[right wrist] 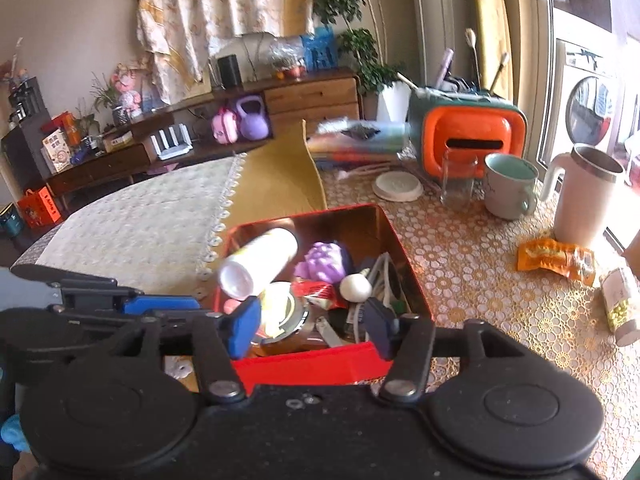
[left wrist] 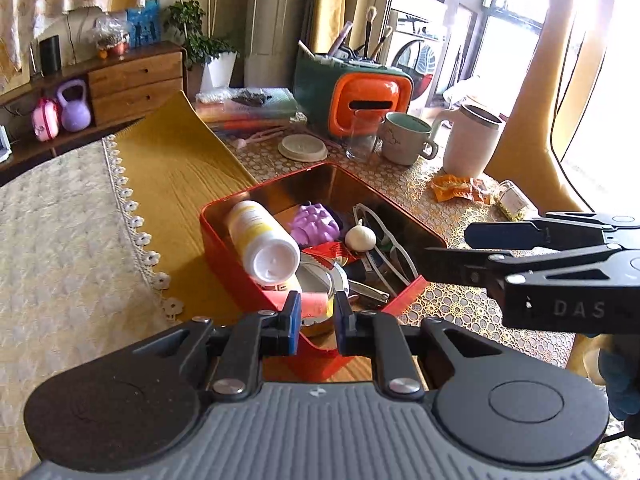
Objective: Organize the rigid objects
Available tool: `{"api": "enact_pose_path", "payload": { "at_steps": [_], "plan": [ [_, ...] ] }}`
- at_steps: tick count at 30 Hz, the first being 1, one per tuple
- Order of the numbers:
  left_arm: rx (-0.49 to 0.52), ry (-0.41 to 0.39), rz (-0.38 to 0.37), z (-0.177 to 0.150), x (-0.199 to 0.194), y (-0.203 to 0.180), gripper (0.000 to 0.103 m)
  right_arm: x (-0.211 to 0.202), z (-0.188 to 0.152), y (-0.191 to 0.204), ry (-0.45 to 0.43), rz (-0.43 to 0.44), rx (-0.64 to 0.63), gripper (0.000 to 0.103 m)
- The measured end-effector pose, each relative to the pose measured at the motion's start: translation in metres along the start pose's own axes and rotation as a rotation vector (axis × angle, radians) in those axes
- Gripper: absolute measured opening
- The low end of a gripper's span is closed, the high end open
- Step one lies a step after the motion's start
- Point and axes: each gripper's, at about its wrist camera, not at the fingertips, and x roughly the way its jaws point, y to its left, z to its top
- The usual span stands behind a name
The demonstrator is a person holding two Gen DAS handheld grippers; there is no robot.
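A red tin box (left wrist: 224, 240) (right wrist: 404, 256) sits on the table, holding a white and yellow bottle (left wrist: 260, 240) (right wrist: 260, 264), a purple toy (left wrist: 314, 224) (right wrist: 324, 262), a garlic bulb (left wrist: 360, 237) (right wrist: 355, 287), a red packet (left wrist: 334, 251) and white glasses (left wrist: 384, 240). My left gripper (left wrist: 317, 318) hovers at the box's near corner, its jaws a little apart with nothing clearly held. My right gripper (right wrist: 314, 326) is open over the box's near edge; it also shows at the right of the left wrist view (left wrist: 452, 248).
Behind the box stand an orange and green case (left wrist: 360, 96) (right wrist: 468, 136), a glass (left wrist: 362, 136), a mug (left wrist: 406, 138), a white tumbler (left wrist: 472, 140) and a round lid (left wrist: 302, 147). An orange snack packet (right wrist: 556, 258) and a small bottle (right wrist: 620, 300) lie to the right.
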Motion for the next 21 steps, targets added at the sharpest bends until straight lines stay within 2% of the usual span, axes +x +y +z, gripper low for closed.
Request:
{"api": "enact_pose_path", "payload": {
  "at_steps": [6,7,9,11,15,18,21],
  "plan": [
    [0.017,-0.035,0.017,-0.009,-0.02,-0.004,0.016,-0.018,-0.009,0.012,-0.041,0.009,-0.029,0.069],
    [0.018,-0.04,0.019,-0.01,-0.023,-0.005,0.019,-0.02,-0.01,0.014,-0.049,0.009,-0.032,0.071],
    [0.012,-0.048,0.015,-0.013,-0.028,-0.006,0.032,-0.026,-0.012,0.016,-0.065,0.01,-0.03,0.075],
    [0.007,-0.061,0.013,-0.016,-0.034,-0.006,0.067,-0.031,-0.014,0.016,-0.079,0.008,-0.02,0.077],
    [-0.004,-0.08,0.015,-0.02,-0.042,-0.008,0.068,-0.04,-0.018,0.012,-0.095,0.007,0.004,0.082],
    [-0.008,-0.091,0.021,-0.023,-0.048,-0.009,0.08,-0.048,-0.022,0.012,-0.113,0.011,0.001,0.09],
    [-0.01,-0.102,0.022,-0.024,-0.052,-0.011,0.081,-0.056,-0.025,0.013,-0.137,0.024,0.004,0.101]
  ]
}}
